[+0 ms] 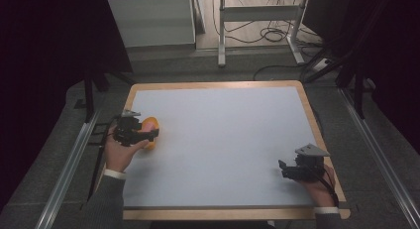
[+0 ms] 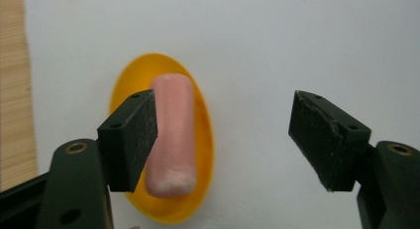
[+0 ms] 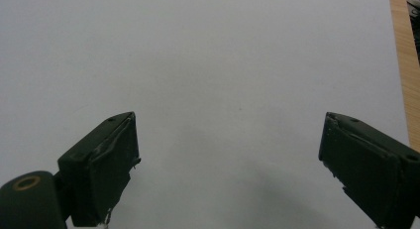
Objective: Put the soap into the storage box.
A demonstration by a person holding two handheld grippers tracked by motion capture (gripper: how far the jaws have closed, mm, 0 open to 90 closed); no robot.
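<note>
white tabletop (image 1: pixel 223 140) with a wood rim, dark room around it, some cables and a desk frame on the floor way at the back. pretty bare setup

the only stuff on it is a yellow oval dish (image 2: pixel 198 140) near the left side of the board, with a pink sausage-looking piece (image 2: pixel 173 135) lying lengthwise in it. the left gripper (image 2: pixel 223 135) hovers right over that spot with its jaws spread wide and nothing between them. from the left gripper view one jaw sits over the sausage's left side and the other is way off over bare table to the right, so it's not centred on it at all. in the high view the left gripper (image 1: pixel 134 130) covers part of the dish (image 1: pixel 151 132)

my guess is the step is grabbing the sausage off the dish. to do it well i'd slide the gripper toward the sausage until it sits midway between the jaws, keep them across its short width, come down low enough to clear the dish rim, then squeeze gently. it looks soft and round, so a hard pinch could squash it or make it roll, and an off-centre close would just shove the dish around

right gripper (image 1: pixel 302 168) is parked near the right edge, well apart from all that, jaws also wide and empty over plain white (image 3: pixel 228 164)
</note>
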